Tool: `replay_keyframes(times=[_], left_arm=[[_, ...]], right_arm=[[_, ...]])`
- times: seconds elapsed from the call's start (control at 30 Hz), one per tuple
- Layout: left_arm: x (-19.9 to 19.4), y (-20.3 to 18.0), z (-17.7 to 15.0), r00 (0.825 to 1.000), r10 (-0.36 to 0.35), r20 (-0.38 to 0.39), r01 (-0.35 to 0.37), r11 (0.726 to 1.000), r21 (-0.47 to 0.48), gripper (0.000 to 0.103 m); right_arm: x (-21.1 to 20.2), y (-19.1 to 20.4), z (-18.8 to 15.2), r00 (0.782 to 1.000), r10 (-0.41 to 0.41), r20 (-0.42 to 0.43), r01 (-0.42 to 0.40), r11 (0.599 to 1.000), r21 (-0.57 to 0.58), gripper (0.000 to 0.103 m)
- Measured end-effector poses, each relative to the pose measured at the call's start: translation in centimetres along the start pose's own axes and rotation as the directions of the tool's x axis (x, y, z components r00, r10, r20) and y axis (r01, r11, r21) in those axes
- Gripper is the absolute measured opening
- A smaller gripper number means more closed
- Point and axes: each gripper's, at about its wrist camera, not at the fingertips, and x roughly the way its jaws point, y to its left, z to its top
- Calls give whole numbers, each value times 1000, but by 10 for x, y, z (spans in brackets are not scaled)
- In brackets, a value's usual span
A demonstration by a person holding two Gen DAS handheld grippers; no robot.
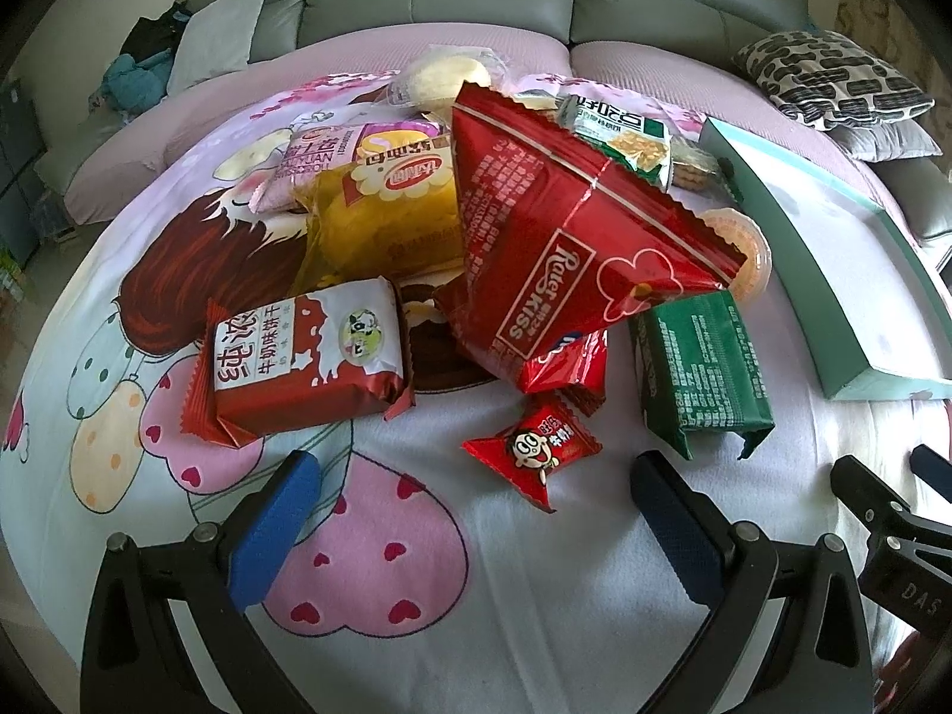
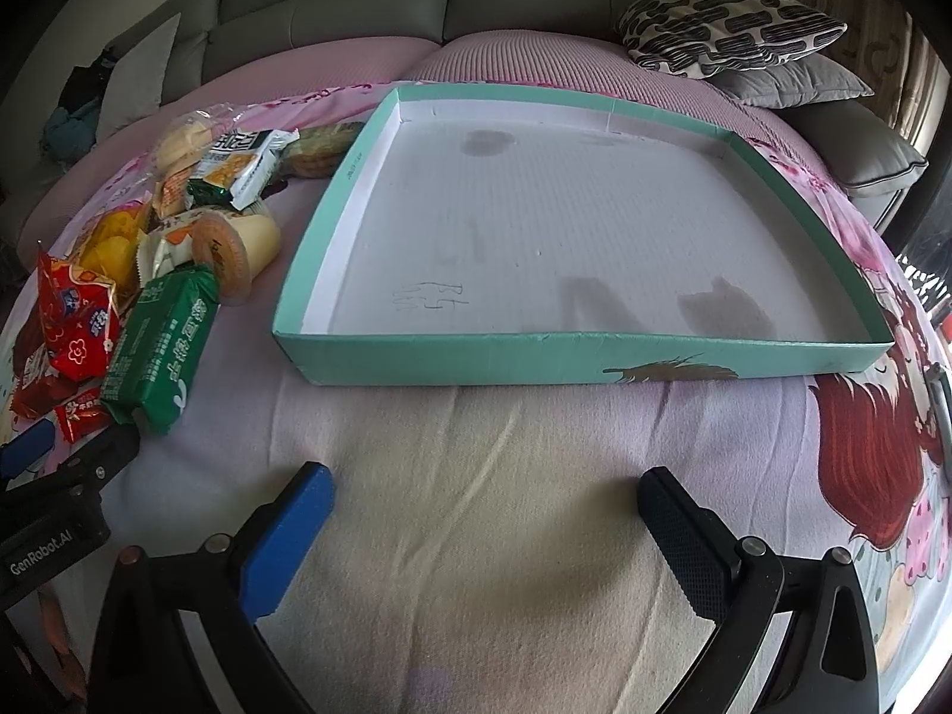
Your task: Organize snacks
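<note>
Left view near snack pile point(image 1: 476, 226); right view faces tray point(image 2: 571, 357); both shared.

Both tongs point(image 1: 476, 491) point(image 2: 485, 503) gape wide, empty

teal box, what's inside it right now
No snacks lie in the teal box: its white floor shows only dark stains and a pen scribble. The near wall hides a thin strip of floor. The snacks lie piled to its left.

Bedspread point(image 2: 476, 476): snacks point(image 1: 416, 250), seemingly empty tray point(image 2: 452, 360).
</note>
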Motion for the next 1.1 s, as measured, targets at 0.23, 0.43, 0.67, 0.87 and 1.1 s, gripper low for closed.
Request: replay_keyframes(times=[0.23, 0.43, 0.67, 0.87, 1.1], left_arm=[[2, 3, 2, 1000, -9, -1, 9, 1000, -2, 103], [2, 2, 3, 1000, -6, -1, 6, 1000, 3, 103], [-27, -3, 13, 997, -56, 54, 55, 998, 25, 103], [-61, -5, 30, 991, -59, 121, 53, 997, 53, 103], [-75, 5, 69, 993, 0, 121, 2, 1000, -16, 103]], right_arm=[[0, 0, 2, 1000, 3, -8, -3, 1000, -11, 103], [2, -1, 7, 999, 11, -40, -12, 999, -33, 103], [2, -4, 10, 999, 31, -37, -33, 998, -53, 103], [-12, -1, 16, 998, 42, 46, -38, 996, -82, 103], [-27, 5, 32, 983, 86, 161, -78, 995, -57, 103]])
